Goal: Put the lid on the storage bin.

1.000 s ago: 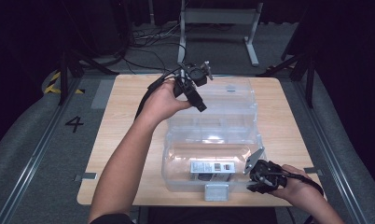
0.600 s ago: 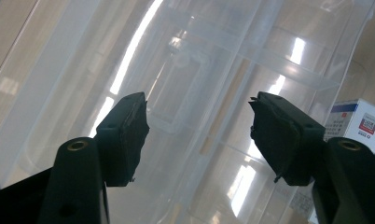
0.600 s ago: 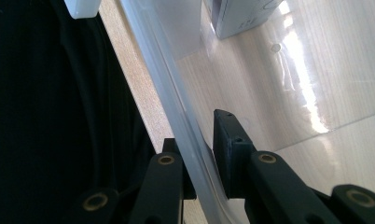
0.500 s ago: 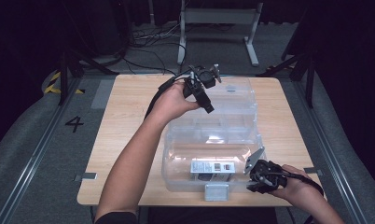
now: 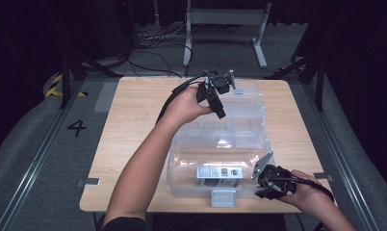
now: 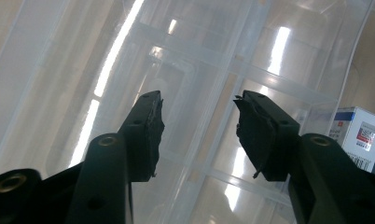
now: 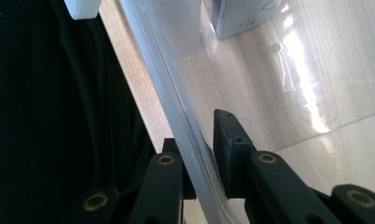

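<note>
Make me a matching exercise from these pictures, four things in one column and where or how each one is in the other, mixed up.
Things:
1. left tool
2. right tool
3. small printed box
4. wooden table

States:
A. lying inside the clear plastic bin
B. open, above the divided clear tray
C. carries the bin
D. clamped on the bin's rim at its near right corner

Pairs: 1-B, 2-D, 3-A, 4-C
</note>
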The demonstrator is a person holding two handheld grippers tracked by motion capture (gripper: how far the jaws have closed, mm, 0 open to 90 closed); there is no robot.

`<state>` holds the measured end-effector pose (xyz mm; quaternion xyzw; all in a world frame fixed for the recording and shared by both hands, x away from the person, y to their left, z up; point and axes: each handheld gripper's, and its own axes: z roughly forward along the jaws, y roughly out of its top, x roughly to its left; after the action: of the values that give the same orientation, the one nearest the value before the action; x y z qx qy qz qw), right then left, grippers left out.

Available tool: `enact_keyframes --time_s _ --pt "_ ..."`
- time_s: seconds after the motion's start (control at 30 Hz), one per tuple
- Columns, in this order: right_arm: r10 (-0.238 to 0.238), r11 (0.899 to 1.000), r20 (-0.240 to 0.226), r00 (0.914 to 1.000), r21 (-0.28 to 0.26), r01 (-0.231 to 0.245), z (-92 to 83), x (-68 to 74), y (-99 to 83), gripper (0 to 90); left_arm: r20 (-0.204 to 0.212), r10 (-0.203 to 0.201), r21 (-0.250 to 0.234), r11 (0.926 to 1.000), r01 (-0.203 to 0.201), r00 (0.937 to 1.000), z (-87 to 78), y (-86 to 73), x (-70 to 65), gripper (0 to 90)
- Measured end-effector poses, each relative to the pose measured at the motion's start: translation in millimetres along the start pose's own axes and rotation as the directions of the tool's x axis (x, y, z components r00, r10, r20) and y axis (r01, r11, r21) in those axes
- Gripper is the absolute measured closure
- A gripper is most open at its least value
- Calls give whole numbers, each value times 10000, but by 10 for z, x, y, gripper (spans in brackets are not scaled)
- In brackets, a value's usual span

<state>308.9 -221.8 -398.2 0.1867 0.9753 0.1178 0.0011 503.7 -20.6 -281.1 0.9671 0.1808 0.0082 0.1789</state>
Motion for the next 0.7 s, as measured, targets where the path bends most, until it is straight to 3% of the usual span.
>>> enact_keyframes --time_s 0.13,0.2,0.27,0.3,0.33,0.43,0.5,0.7 --pt "26 10000 -9 10000 -7 -26 -1 0 -1 803 126 126 183 9997 -129 9998 30 6 15 582" --pt "24 10000 -10 10000 -13 -24 0 -1 -1 804 361 485 684 9964 -509 9982 102 -2 9 618" --pt "23 10000 -21 10000 -12 -23 -2 -1 -1 803 303 606 674 9958 -626 9977 115 -8 1 637" --pt "45 10000 -31 10000 -3 -45 -2 -1 -1 803 568 648 610 9958 -682 9963 108 -16 11 691" --pt "49 10000 -28 10000 -2 -49 -2 0 -1 803 568 648 610 9958 -682 9963 108 -16 11 706" --pt "61 10000 -43 10000 3 -61 -2 -1 0 803 324 602 538 9966 -619 9977 107 -29 26 766" --pt "98 9999 -43 9999 21 -98 -1 -3 2 803 335 323 440 9985 -337 9989 111 -38 39 815" --pt "235 9997 -134 9996 55 -234 1 -9 6 804 -43 295 560 9980 -293 9996 118 -6 -27 818"
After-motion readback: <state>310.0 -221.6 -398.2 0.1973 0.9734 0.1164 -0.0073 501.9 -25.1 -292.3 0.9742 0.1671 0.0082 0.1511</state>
